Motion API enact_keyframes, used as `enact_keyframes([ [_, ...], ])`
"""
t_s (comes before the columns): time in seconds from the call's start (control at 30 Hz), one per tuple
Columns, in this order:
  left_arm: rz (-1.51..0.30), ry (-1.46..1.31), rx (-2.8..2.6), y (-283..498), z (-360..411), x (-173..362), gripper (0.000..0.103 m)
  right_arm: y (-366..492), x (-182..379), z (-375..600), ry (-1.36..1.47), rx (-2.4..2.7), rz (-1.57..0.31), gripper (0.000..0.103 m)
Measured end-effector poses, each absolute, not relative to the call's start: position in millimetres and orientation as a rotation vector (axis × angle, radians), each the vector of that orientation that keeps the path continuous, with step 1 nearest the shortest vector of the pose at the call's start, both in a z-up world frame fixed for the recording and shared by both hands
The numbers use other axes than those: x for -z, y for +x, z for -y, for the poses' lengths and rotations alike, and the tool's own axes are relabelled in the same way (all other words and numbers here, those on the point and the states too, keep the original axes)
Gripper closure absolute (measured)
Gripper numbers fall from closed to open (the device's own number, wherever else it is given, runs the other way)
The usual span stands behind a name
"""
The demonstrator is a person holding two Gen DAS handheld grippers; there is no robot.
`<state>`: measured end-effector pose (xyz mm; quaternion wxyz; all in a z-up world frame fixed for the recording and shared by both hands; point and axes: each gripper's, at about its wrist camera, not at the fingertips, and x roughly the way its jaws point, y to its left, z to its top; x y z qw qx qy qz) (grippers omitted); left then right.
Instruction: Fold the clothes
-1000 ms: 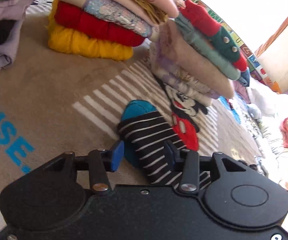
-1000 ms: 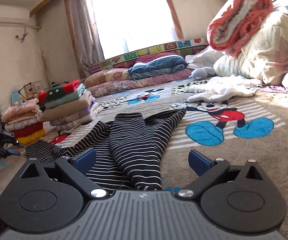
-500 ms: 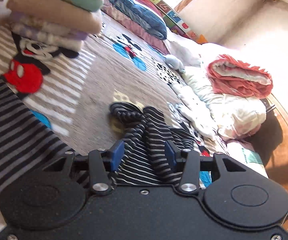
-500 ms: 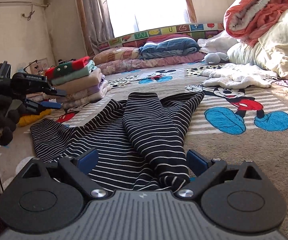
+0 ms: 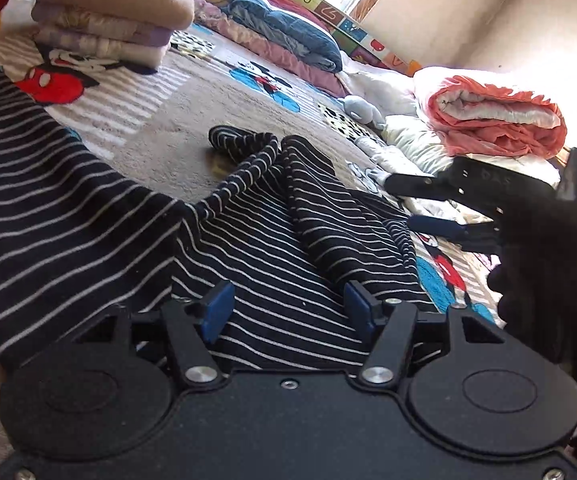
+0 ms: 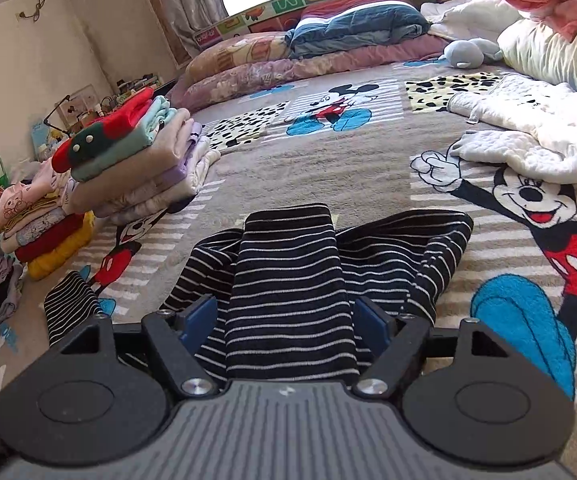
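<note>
Beige plush cartoon-mouse blanket (image 6: 328, 168) is covering the bed and serving as the work surface; everything below is placed against it. Towards its far left edge, two stacks of folded garments (image 6: 128, 160) are already standing, so a good part of the folding is looking done, while a white quilted garment (image 6: 528, 148) is lying loose at the blanket's right side, seemingly waiting its turn.

On the blanket's near middle, the navy-and-white striped knit garment (image 6: 288, 280) is lying spread, with one long section doubled over its middle and another trailing off to the left. It is only partly folded, and I judge that several folds are left.

The right gripper (image 6: 288, 320) is sitting low over the near end of the doubled section, its jaws closing with that striped band between them; whether the pads are already pressing the cloth is hard to tell from this angle, though a sliver of gap seems to be showing at each side. The left gripper (image 5: 286, 312) is hovering over the garment's striped body, its jaws opening at a middling width and gripping nothing.

Compared with a second earlier, the right gripper is much nearer the cloth and narrower, and the left one, then by the stacks, is now facing across the garment, with the right gripper coming into its view.
</note>
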<state>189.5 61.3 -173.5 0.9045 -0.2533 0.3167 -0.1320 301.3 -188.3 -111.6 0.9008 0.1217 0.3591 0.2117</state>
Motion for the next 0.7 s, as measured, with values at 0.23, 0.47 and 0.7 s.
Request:
enact_keyframes([
  [0.23,-0.672,-0.528,0.313,189.5,-64.8,180.1,0.042,373.1,135.0,172.1,0.252,-0.403,-0.869,0.031],
  [0.47,-0.671,-0.540,0.341,192.4,-69.0,184.8,0.042,401.6,150.3,169.6,0.258,-0.393,-0.907,0.072],
  [0.7,-0.668,-0.560,0.352,191.9,-71.9,185.9,0.042,385.5,128.4,176.1,0.264,-0.425,-0.811,0.097],
])
